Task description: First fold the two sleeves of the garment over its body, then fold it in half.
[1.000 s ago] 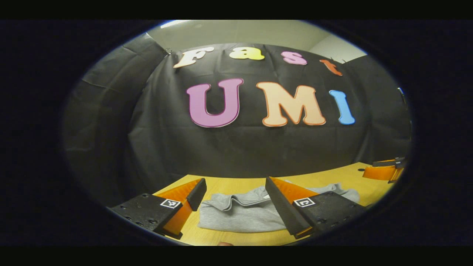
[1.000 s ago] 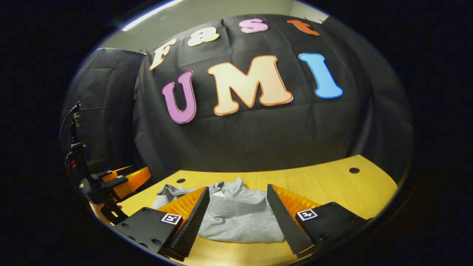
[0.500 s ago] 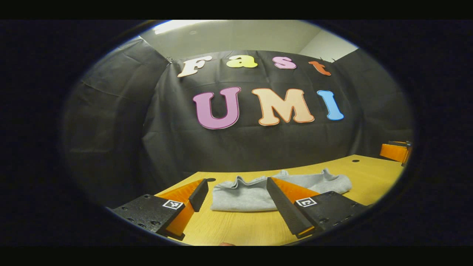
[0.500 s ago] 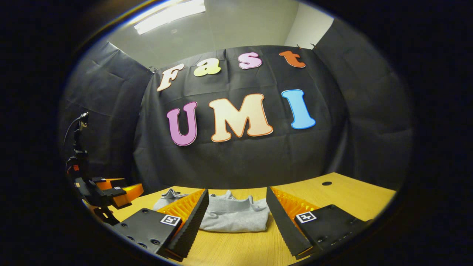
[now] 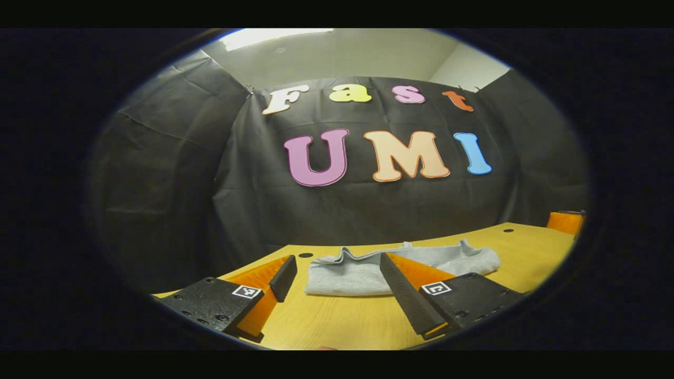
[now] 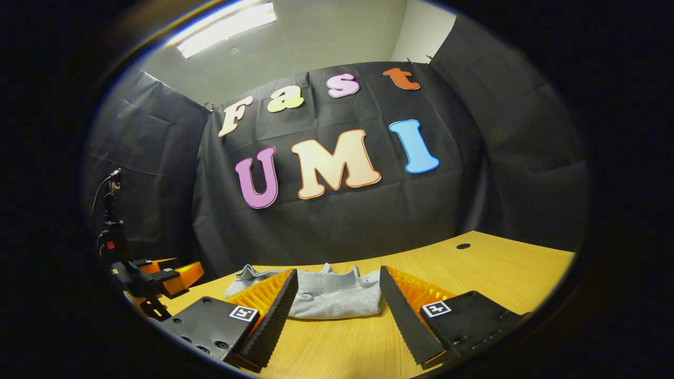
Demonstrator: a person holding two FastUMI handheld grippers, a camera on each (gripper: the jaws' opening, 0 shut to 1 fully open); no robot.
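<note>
In the left gripper view, the left gripper point(image 5: 337, 292) sits nearest, at 6 o'clock, its 2 fingers spread wide with nothing between them. Bare table point(image 5: 342, 323) lies under the gap. Just beyond, toward 12 o'clock, the garment point(image 5: 347, 271) rests flat on the wood as a low grey bundle, apart from both fingers. Farther off at 3 o'clock, a sliver of the other gripper shows at the table's edge.

In the right gripper view, the right gripper point(image 6: 337, 310) is likewise spread and holding nothing. The garment point(image 6: 331, 295) lies past the fingertips at 12 o'clock. The left gripper point(image 6: 163, 276) hangs off the table's side at 9 o'clock.

Judging by its shape, the task looks close to done or done: no sleeve trails out, and the cloth forms a compact stack with a straight near edge. Whether the half fold lies square is hard to tell from this low angle. The top edge is rumpled, with a few raised ridges that may be the collar. If anything is left, it is only smoothing those ridges.
</note>
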